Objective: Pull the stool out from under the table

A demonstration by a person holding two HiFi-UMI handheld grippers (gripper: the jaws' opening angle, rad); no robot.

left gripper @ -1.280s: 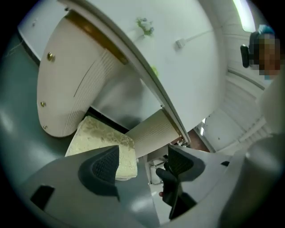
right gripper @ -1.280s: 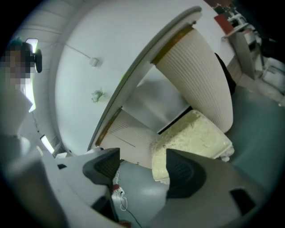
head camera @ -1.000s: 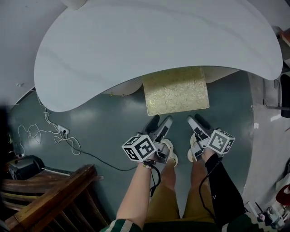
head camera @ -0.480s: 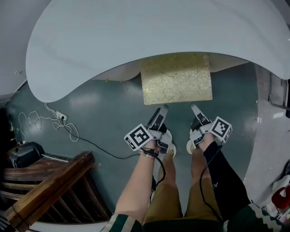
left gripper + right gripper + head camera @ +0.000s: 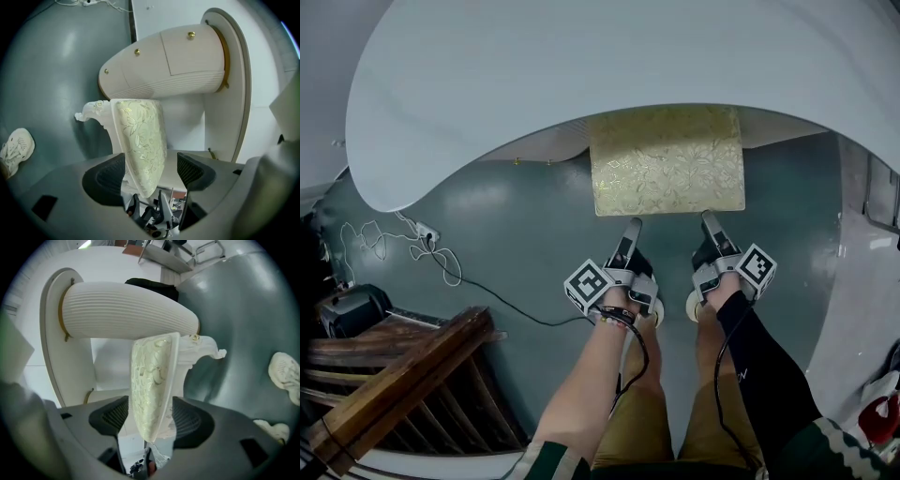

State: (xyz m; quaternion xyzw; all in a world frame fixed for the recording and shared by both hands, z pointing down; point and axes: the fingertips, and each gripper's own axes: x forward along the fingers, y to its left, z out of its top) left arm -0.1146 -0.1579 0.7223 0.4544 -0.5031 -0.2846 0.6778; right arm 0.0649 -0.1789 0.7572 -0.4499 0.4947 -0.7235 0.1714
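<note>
Left gripper (image 5: 630,232): jaws spread wide, straddling the near edge of the gold-patterned cushioned stool (image 5: 667,173), not squeezing it.
Right gripper (image 5: 711,225): jaws narrower, either side of the same edge, not clamped.
Stool: half under the pale curved-top table (image 5: 581,75).
Behind it: ribbed cream table pedestal (image 5: 173,65), shown only by the gripper views.
Left side: white cable (image 5: 394,244) and dark wooden furniture (image 5: 403,375), head view only.

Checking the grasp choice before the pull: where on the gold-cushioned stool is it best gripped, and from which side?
Grip the stool by the near edge of its seat, coming from the person's side. Its far end is tucked under the white table, while this edge faces the person in the open. The seat is a flat slab that fits between open jaws.
</note>
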